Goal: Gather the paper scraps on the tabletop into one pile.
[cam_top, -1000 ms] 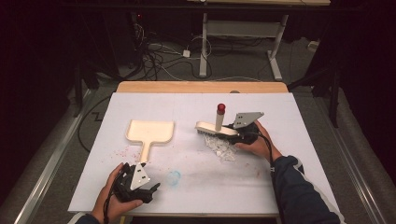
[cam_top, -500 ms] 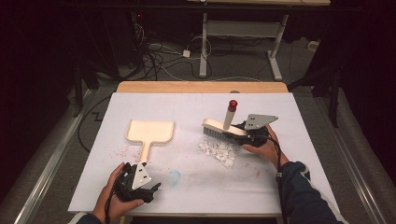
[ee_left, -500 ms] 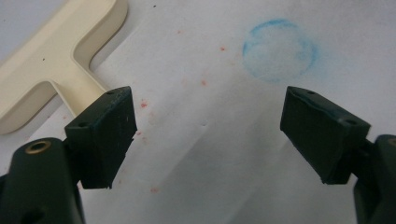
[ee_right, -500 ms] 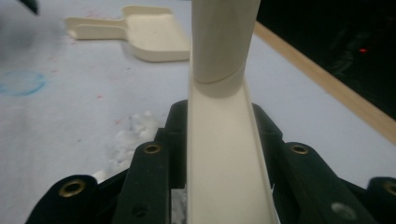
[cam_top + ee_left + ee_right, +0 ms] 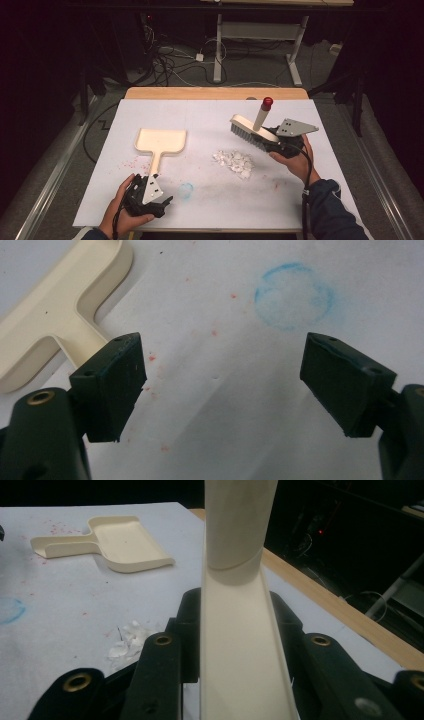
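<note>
On the table: white sheet-covered table (image 5: 210, 200).
Dustpan: cream plastic dustpan (image 5: 160, 141), handle pointing toward the left gripper (image 5: 150, 197), which is the nearer one; jaws wide apart, empty.
Brush: cream hand brush with red-tipped handle (image 5: 252, 129), clamped in the right gripper (image 5: 285, 142), lifted right of the pile.
Debris: small heap of white scraps (image 5: 234, 161), between brush and dustpan.

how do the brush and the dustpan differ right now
The brush is clamped in the right gripper and held tilted above the table; the dustpan lies flat on the white sheet, untouched. The brush has grey bristles and a red-tipped upright handle; the dustpan is a shallow tray with a flat handle pointing toward the open left gripper. Both are cream plastic.
</note>
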Tool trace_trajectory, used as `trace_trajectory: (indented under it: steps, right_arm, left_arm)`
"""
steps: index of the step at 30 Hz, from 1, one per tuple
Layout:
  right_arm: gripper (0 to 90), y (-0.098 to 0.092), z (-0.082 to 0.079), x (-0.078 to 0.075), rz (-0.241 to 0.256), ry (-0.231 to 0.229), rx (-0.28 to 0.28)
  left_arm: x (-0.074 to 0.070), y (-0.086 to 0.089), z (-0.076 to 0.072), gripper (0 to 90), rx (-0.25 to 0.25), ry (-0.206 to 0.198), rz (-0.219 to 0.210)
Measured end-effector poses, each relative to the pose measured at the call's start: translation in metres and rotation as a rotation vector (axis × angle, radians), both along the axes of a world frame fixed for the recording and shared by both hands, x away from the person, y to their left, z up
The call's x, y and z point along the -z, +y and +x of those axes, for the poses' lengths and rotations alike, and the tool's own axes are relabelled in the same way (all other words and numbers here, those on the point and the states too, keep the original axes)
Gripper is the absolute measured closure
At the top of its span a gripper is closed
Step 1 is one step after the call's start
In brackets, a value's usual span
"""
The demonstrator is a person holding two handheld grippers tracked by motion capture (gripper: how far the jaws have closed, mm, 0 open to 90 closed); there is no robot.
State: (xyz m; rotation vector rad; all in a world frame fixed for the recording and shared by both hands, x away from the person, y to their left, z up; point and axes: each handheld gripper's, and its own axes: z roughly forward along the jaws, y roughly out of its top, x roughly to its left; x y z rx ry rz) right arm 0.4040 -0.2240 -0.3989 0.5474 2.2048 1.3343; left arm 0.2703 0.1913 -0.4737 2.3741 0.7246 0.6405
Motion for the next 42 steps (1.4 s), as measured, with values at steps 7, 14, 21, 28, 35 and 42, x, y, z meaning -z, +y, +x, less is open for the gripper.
trace_trajectory:
  steps: [7,14,21,28,35,42]
  right_arm:
    - [67.4,-0.008,-0.014,-0.005,-0.003,0.023,0.060]
    - [67.4,-0.020,-0.024,-0.007,0.009,0.041,0.120]
    - [67.4,-0.029,-0.034,-0.005,0.003,0.043,0.154]
    - [67.4,-0.033,-0.046,-0.004,0.001,0.038,0.178]
    - [67.4,-0.038,-0.057,0.000,-0.012,0.032,0.202]
    - [67.4,-0.043,-0.068,0.001,-0.006,0.026,0.219]
  left_arm:
    - [-0.001,0.000,-0.001,17.8,0.006,-0.005,-0.001]
    - [-0.001,0.001,-0.001,17.8,0.005,-0.007,-0.004]
    - [-0.002,0.004,0.000,17.8,-0.012,-0.009,-0.010]
    - [-0.003,0.009,0.003,17.9,-0.065,-0.004,-0.054]
    - [-0.004,0.018,0.009,18.7,-0.147,0.012,-0.084]
    - [-0.004,0.023,0.014,18.7,-0.218,0.027,-0.086]
